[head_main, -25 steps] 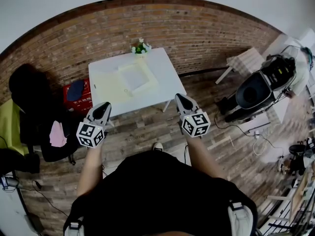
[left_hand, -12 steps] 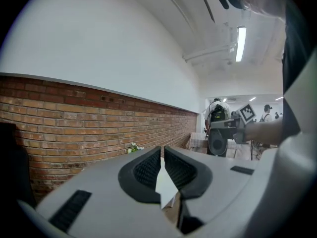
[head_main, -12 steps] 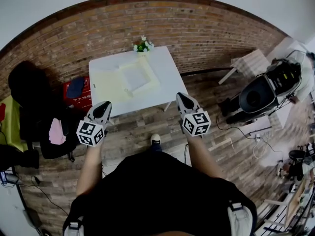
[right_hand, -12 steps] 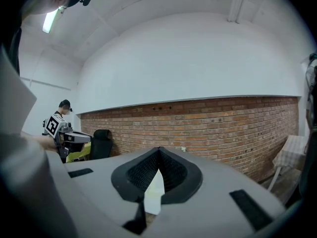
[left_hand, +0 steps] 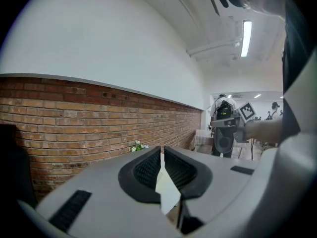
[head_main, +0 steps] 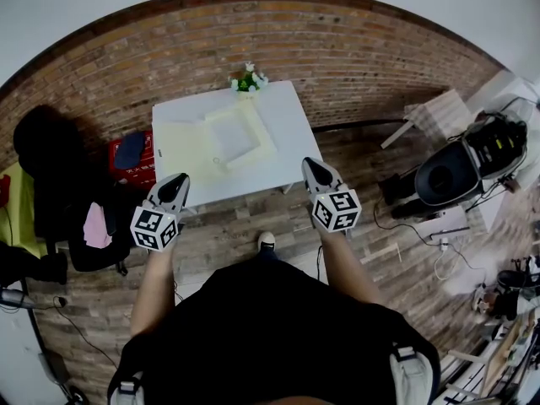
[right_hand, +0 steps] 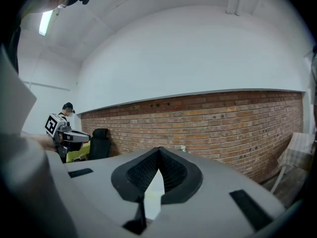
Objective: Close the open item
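Note:
A pale yellow folder [head_main: 213, 142] lies open and flat on the white table [head_main: 287, 133], a white sheet showing on its right half. My left gripper [head_main: 179, 178] is over the wooden floor, short of the table's near left corner, jaws shut and empty. My right gripper [head_main: 309, 164] is just off the table's near right corner, also shut with nothing in it. In the left gripper view the left gripper [left_hand: 162, 148] points towards the brick wall. The right gripper [right_hand: 159, 148] in its own view does the same, its tips meeting.
A small potted plant [head_main: 248, 80] stands at the table's far edge against the brick wall [head_main: 354, 49]. A red box [head_main: 131, 160] and a black chair [head_main: 51, 159] are left of the table. A scooter [head_main: 460, 167] and a white chair [head_main: 439, 112] are to the right.
The person has stepped a little towards the table, carrying both grippers forward with it. The jaws of both look the same as before.

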Tool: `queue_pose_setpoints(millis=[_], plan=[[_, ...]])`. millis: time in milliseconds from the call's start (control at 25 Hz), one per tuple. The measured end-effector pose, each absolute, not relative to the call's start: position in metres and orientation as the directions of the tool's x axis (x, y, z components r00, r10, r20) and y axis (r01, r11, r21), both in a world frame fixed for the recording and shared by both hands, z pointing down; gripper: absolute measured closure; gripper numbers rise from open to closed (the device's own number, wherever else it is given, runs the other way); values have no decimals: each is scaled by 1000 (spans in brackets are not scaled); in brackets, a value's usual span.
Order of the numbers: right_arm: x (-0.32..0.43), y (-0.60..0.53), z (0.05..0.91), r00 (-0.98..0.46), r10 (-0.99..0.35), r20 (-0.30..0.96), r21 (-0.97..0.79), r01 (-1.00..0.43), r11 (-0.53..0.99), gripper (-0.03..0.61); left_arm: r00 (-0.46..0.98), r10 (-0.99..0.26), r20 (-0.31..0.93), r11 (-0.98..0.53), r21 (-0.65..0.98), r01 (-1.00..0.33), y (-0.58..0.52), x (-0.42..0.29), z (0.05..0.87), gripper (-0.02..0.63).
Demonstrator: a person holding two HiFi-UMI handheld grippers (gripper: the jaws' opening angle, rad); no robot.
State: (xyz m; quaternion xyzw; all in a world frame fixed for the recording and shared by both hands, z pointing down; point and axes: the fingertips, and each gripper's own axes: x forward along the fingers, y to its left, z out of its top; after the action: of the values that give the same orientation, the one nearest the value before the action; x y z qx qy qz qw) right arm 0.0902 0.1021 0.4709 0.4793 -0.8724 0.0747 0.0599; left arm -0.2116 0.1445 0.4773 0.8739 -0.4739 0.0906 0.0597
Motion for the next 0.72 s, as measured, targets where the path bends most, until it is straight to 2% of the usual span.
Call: queue_pose_setpoints(millis=[720], plan=[[95, 3, 488, -581, -784, 218, -87, -812, 577, 560, 452, -851, 266, -461, 35, -887, 70, -219, 493, 583]])
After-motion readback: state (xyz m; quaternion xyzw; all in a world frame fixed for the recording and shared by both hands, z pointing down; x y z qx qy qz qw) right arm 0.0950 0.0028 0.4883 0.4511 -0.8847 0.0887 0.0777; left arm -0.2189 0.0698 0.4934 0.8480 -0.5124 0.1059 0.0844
